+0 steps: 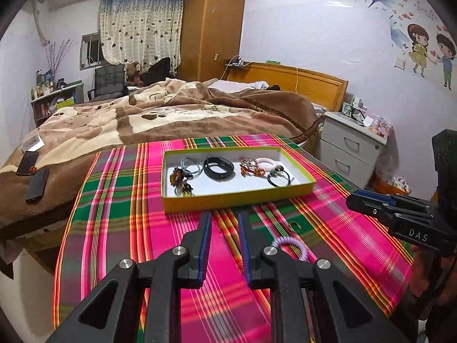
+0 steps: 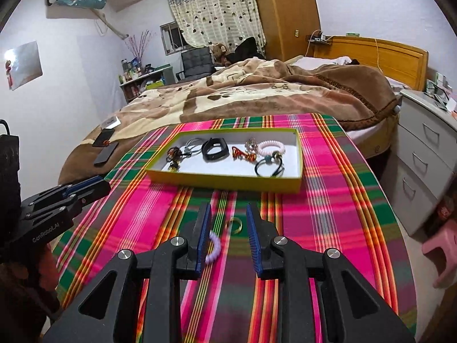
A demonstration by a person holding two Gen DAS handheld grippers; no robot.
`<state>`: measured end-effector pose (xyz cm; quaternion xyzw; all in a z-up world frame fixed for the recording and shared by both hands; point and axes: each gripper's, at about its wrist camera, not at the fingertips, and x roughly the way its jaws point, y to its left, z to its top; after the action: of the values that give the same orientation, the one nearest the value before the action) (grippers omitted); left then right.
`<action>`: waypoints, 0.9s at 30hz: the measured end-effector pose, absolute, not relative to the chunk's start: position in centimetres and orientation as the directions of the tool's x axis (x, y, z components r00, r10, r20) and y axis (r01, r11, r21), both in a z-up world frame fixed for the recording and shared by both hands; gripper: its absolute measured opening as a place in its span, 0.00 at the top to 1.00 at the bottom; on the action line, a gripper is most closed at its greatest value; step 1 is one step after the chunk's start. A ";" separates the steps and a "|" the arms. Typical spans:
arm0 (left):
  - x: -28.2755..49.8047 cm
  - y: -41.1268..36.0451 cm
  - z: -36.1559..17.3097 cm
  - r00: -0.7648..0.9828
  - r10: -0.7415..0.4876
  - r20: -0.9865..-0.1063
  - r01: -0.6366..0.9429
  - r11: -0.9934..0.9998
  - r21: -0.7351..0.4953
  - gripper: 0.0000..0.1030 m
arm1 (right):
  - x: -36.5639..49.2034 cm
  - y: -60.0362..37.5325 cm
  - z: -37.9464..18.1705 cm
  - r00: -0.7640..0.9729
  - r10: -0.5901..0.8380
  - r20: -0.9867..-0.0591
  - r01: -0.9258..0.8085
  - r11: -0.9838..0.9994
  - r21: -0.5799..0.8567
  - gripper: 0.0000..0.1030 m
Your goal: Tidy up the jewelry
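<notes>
A yellow-green tray (image 1: 237, 200) (image 2: 225, 180) sits on the plaid-covered table and holds several pieces: a black wristband (image 1: 218, 168) (image 2: 214, 148), a pink coil hair tie (image 2: 271, 147), a black hair tie (image 2: 270, 167), orange clips and beaded items. On the cloth in front of the tray lie a purple coil hair tie (image 1: 288, 244) (image 2: 214, 247) and a gold ring (image 2: 234, 225). My left gripper (image 1: 224, 215) hovers open and empty short of the tray. My right gripper (image 2: 228, 207) is open above the ring and purple tie, touching neither.
A bed with a brown blanket (image 1: 177, 114) lies just behind the table, with two dark phones (image 1: 35, 184) on it. A white nightstand (image 1: 351, 148) stands at the right, and a pink stool (image 2: 440, 245) sits beside the table's right edge.
</notes>
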<state>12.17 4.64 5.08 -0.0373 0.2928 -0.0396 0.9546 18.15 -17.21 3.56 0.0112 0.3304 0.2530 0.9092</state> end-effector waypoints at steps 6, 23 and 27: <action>9.2 3.5 4.5 0.819 -0.102 -0.564 0.066 0.994 -0.085 0.82 | 15.0 -18.0 3.3 0.669 0.458 -0.585 -0.446 0.877 0.176 0.74; 7.0 1.9 3.8 0.804 -0.129 -0.580 0.095 0.992 -0.089 0.82 | 12.2 -19.0 2.7 0.674 0.448 -0.587 -0.446 0.881 0.160 0.69; 7.4 1.9 3.5 0.799 -0.133 -0.587 0.098 0.991 -0.091 0.82 | 12.2 -19.1 2.7 0.672 0.448 -0.589 -0.446 0.881 0.161 0.69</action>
<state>7.35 1.88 3.55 -0.0279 0.3113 -0.0610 0.9479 12.20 -19.07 2.67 0.0019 0.3229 0.2444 0.9144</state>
